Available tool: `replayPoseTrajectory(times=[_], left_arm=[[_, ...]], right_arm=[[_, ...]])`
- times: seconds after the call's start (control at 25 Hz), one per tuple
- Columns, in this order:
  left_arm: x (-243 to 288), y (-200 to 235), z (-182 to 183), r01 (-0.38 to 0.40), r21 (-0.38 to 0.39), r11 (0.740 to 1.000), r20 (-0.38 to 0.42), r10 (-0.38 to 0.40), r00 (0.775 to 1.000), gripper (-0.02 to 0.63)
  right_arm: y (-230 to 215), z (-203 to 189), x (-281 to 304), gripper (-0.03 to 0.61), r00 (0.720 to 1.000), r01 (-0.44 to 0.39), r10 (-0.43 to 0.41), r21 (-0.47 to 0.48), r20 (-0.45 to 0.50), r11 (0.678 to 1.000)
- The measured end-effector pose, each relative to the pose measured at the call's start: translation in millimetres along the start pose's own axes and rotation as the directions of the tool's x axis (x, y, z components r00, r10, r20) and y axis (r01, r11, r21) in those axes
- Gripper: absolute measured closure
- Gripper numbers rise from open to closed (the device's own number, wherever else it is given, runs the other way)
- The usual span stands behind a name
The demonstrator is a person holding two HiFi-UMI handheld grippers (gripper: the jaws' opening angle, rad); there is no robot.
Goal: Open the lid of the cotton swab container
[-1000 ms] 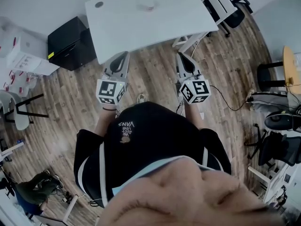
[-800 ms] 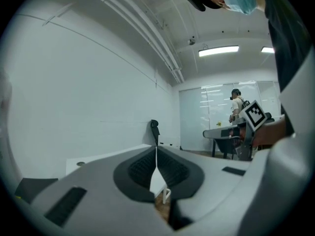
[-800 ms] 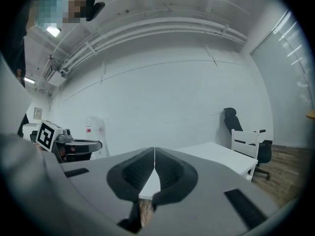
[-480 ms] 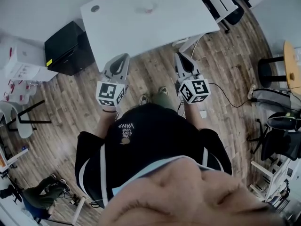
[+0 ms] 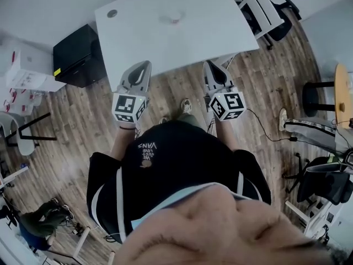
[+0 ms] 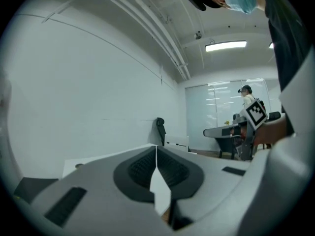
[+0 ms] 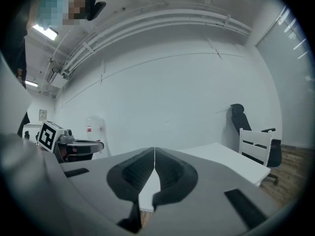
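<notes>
Barely visible, the cotton swab container (image 5: 175,19) shows as a small pale smudge on the white table (image 5: 138,37), toward its far middle, too small to tell how its lid sits. Both grippers are well short of it, held above the wood floor (image 5: 171,87) at the table's near edge. The left gripper (image 5: 145,65) has its jaws pressed together with nothing between them, and so has the right gripper (image 5: 209,65); the two sit level, side by side. A black cabinet (image 5: 77,51) stands left of the table, and a white chair (image 5: 260,4) stands beyond its right corner.
</notes>
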State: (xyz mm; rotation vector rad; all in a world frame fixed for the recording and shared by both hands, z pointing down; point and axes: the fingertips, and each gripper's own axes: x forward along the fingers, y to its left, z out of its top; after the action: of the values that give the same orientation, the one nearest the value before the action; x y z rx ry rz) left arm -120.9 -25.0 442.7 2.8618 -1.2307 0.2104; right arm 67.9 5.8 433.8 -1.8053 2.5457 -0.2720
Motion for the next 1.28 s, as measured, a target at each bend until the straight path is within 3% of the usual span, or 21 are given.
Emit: replayPoseTrajectory(times=[0.44,0.76,1.28], left_arm=[[86,6,12,-0.123,-0.012,0.992,0.006,0.123,0.992,0.595],[115,2,9,-0.206,-0.016,0.978,-0.007,0.206,0.978,0.595],[157,35,10,-0.188,-0.017,0.982,-0.011,0.188,0.982,0.595]], right_arm=[[-74,14,61,0.565,0.990,-0.141,0.140,-0.026,-0.019,0.990],[-106,10,89,0.566,0.972,-0.235,0.234,-0.023,-0.038,0.972],[-110,6,137,0.565,0.964,-0.260,0.260,0.004,-0.055,0.966]])
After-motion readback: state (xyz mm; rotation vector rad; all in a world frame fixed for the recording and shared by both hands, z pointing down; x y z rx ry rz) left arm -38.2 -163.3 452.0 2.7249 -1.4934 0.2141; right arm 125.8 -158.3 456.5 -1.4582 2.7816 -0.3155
